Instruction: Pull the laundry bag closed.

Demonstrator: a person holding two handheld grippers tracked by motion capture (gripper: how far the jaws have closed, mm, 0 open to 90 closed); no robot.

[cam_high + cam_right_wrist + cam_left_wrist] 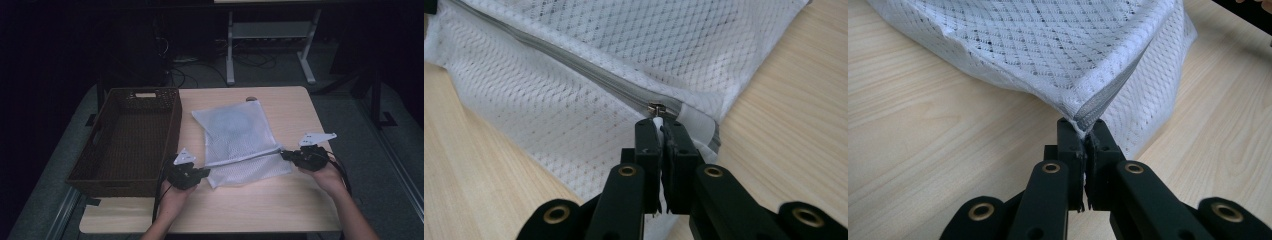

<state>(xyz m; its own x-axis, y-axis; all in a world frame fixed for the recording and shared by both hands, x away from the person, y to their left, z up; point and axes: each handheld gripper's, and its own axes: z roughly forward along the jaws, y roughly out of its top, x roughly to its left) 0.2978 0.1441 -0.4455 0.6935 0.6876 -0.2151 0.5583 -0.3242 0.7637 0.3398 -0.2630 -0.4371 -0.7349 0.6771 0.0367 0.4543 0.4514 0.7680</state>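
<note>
My left claw [1087, 137] clamps the mesh bag [240, 142] by its zipper-end corner, anchoring it just ahead, while my right claw [661, 125] pinches the zipper pull [656, 109], keeping the seam taut for sliding

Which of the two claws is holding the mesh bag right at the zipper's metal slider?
The right claw: it is shut on the mesh bag just below the metal slider. The left claw pinches the opposite zipper end, with no slider there.
</note>
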